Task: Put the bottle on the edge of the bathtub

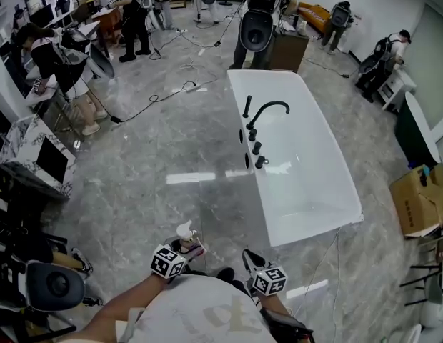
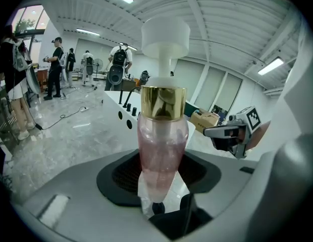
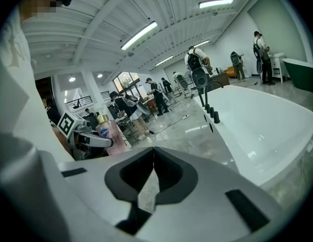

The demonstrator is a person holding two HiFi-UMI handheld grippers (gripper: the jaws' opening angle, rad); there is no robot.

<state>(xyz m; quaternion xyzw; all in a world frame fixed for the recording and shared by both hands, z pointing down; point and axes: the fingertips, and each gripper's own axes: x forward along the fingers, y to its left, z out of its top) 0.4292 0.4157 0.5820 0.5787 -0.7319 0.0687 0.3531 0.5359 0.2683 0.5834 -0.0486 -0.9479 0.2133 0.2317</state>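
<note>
A clear pink pump bottle (image 1: 187, 239) with a gold collar and white pump head stands upright in my left gripper (image 1: 189, 249), close to my body. In the left gripper view the bottle (image 2: 162, 145) fills the middle, and my left gripper (image 2: 161, 188) is shut on its lower part. My right gripper (image 1: 251, 258) is beside it on the right, shut and empty; its jaws (image 3: 154, 153) meet at the tips. The white bathtub (image 1: 236, 98) lies ahead and to the right on the grey floor. Its black faucet (image 1: 268, 109) and knobs sit on the left rim.
Several people with equipment stand at the far end of the room. A black cable (image 1: 164, 95) runs across the floor left of the tub. A cardboard box (image 1: 419, 199) and a dark green tub (image 1: 414, 131) are at the right, a desk with a laptop (image 1: 46, 159) at the left.
</note>
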